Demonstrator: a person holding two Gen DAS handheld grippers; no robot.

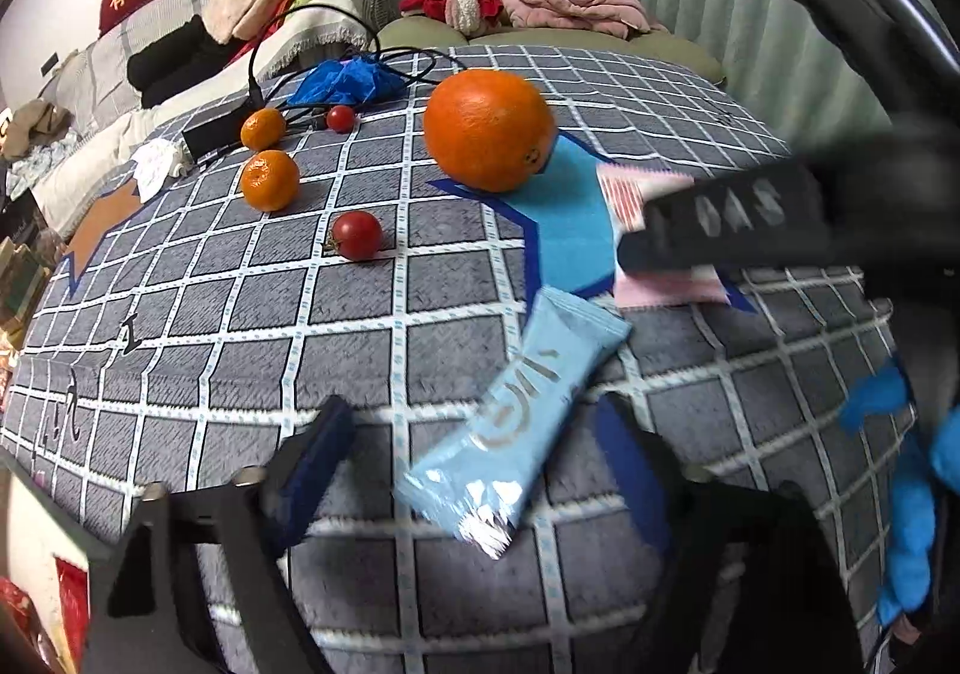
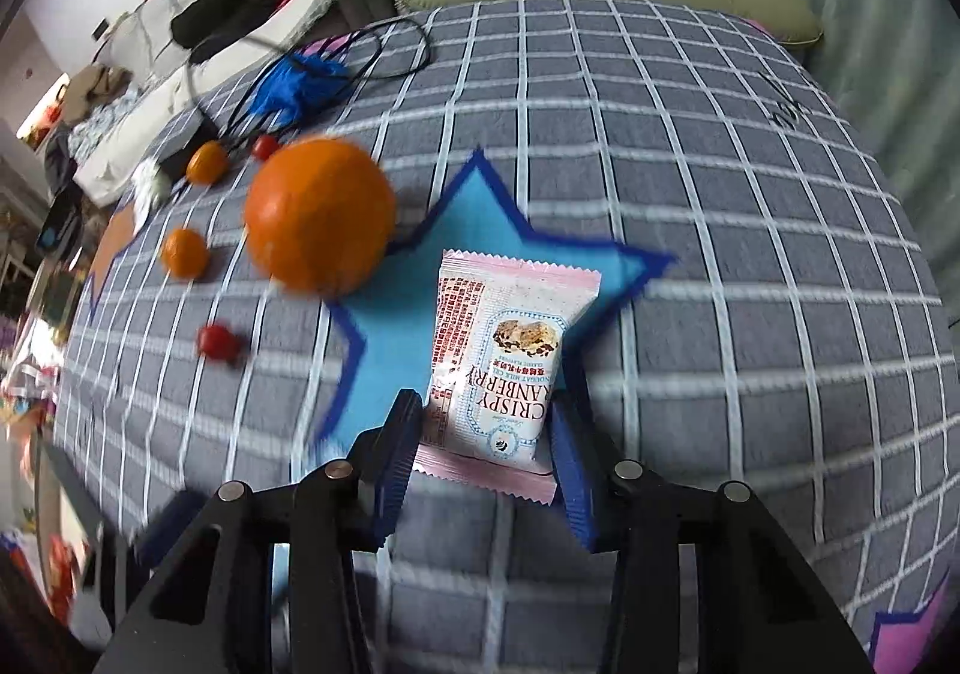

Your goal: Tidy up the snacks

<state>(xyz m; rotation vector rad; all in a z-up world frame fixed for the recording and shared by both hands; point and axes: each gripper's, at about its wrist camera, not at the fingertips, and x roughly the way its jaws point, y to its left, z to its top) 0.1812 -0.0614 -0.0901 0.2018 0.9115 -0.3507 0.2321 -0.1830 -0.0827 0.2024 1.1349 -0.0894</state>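
Observation:
A light blue snack bar wrapper (image 1: 516,410) lies on the checked cloth, its near end between the wide-open fingers of my left gripper (image 1: 474,464). A pink and white cranberry snack packet (image 2: 504,362) lies on the blue star patch (image 2: 414,278). My right gripper (image 2: 486,452) is open with its fingers on either side of the packet's near end. In the left wrist view the right gripper's black body (image 1: 720,218) covers part of the pink packet (image 1: 630,194). A big orange (image 1: 489,128) sits at the star's edge; it also shows in the right wrist view (image 2: 321,212).
Two small mandarins (image 1: 270,179) (image 1: 263,128) and two cherry tomatoes (image 1: 357,235) (image 1: 341,118) lie left of the orange. A blue cloth (image 1: 354,80), black cables and a black box lie at the back. A sofa (image 1: 540,38) with clothes stands behind the table.

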